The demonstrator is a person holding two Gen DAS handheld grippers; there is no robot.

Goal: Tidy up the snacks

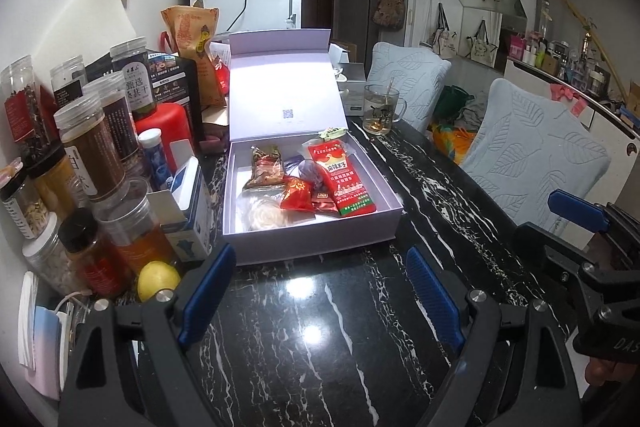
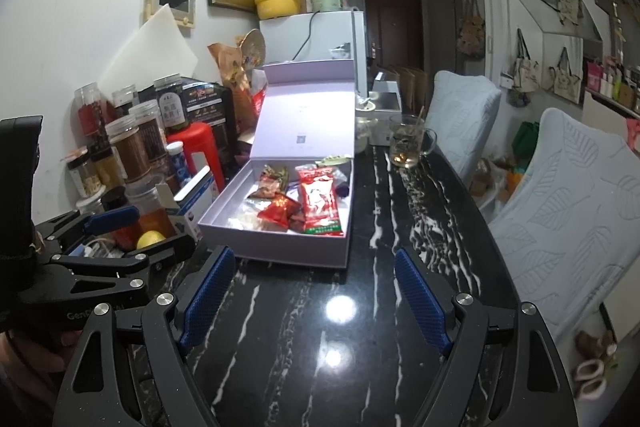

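Note:
A pale lilac gift box sits on the black marble table with its lid standing open behind it. Inside lie several snack packets: a long red packet, a small red wrapped sweet, a brown packet and a clear bag of white pieces. My left gripper hovers open just in front of the box, nothing between its fingers. My right gripper is open too, in front of the box and to the right of the left one.
Jars, bottles and a lemon crowd the table's left side against the wall. A glass mug stands behind the box on the right. Two chairs with pale blue covers line the right edge. Bare marble lies under both grippers.

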